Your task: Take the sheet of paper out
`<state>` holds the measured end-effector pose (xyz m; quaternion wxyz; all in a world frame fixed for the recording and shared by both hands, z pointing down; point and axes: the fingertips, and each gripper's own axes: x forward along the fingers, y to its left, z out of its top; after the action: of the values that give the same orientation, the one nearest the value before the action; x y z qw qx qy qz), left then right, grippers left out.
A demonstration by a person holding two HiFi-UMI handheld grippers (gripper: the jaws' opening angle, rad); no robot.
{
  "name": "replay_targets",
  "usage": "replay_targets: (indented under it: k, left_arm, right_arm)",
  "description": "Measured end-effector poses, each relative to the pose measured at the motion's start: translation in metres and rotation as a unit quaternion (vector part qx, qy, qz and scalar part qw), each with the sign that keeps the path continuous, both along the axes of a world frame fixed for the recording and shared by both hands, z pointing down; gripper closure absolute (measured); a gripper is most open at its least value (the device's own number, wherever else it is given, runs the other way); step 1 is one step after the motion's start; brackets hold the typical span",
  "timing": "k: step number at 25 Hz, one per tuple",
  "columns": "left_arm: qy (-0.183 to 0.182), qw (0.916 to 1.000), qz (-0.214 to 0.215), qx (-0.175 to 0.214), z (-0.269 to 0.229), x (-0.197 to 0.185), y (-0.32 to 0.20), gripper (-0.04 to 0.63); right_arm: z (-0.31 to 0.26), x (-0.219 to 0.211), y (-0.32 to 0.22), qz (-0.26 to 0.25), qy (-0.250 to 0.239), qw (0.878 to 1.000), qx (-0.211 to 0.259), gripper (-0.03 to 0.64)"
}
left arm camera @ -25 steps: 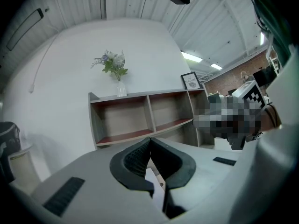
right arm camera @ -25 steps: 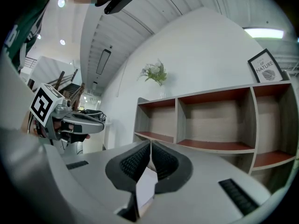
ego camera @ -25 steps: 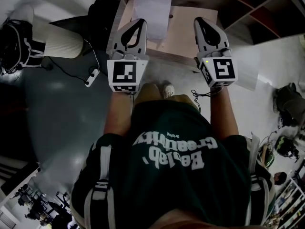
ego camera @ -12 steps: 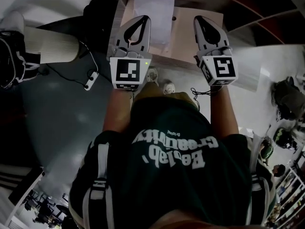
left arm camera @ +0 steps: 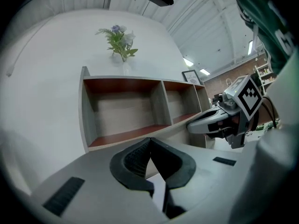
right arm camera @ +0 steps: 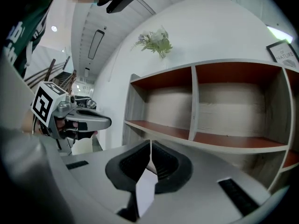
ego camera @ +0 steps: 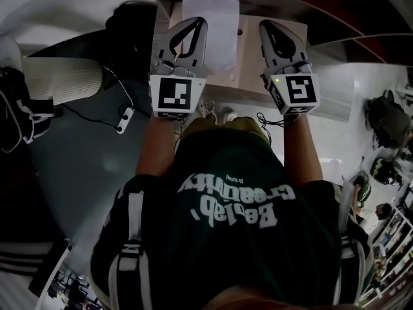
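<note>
The one sheet (ego camera: 219, 34) lies on the table (ego camera: 255, 53) toward its left side. Its near edge stops short of the table's near edge and its far edge reaches up to the shelf (ego camera: 310, 5). Whether that end is tucked under anything cannot be told.

The left gripper (ego camera: 201, 21) hangs over the sheet's left strip. Its jaws are clenched tip to tip with nothing seen pinched in them. The right gripper (ego camera: 264, 26) is clenched too and empty. It sits to the right of the sheet's right edge, with a band of bare wood between. The two grippers point side by side, apart, toward the far side.

The shelf front closes off the far side just past the tips. Left of the table the floor is dark and cluttered with a ribbed white cylinder (ego camera: 64, 76) and a cable (ego camera: 122, 118). To the right the floor is pale and more open.

By count there are one sheet, two grippers, one table and one shelf, which shows two whole bays in the right gripper view (right arm camera: 210, 106). On top of the shelf stand one vase of flowers (right arm camera: 156, 41) and one frame (right arm camera: 282, 55).
</note>
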<state>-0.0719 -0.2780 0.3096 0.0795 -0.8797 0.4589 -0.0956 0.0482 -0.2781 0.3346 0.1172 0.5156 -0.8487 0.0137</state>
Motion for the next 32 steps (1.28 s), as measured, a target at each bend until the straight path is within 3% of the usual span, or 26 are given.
replay_targets:
  k: [3, 8, 12, 16, 21, 23, 25, 32]
  left_arm:
    - [0.000, 1.0000, 0.006, -0.005, 0.007, -0.003, -0.009, 0.577]
    - [0.042, 0.9990, 0.018, 0.002, 0.008, -0.006, -0.014, 0.577]
    - [0.006, 0.9999, 0.013, -0.001, 0.018, -0.005, -0.015, 0.577]
    - [0.004, 1.0000, 0.000, 0.003, 0.029, 0.001, -0.031, 0.577]
    - [0.007, 0.9995, -0.030, -0.009, 0.045, -0.002, -0.058, 0.577]
    - [0.014, 0.9993, -0.034, -0.009, 0.047, 0.000, -0.064, 0.577]
    - [0.003, 0.9992, -0.040, -0.006, 0.050, 0.001, -0.069, 0.577]
    - [-0.021, 0.9973, -0.069, -0.010, 0.057, 0.001, -0.082, 0.577]
  right_arm:
    - [0.009, -0.002, -0.003, 0.011, 0.000, 1.000, -0.010, 0.580]
    - [0.018, -0.007, -0.008, 0.015, -0.013, 1.000, -0.008, 0.580]
    - [0.026, -0.007, -0.011, -0.005, -0.033, 0.999, -0.010, 0.580]
    - [0.048, 0.000, -0.029, -0.017, -0.039, 0.999, -0.029, 0.580]
    - [0.093, -0.007, -0.062, -0.055, -0.055, 0.993, -0.086, 0.578]
    - [0.113, -0.005, -0.069, -0.067, -0.076, 0.988, -0.119, 0.565]
    - [0.136, -0.003, -0.074, -0.074, -0.098, 0.980, -0.157, 0.458]
    - [0.221, 0.001, -0.092, -0.093, -0.156, 0.940, -0.289, 0.423]
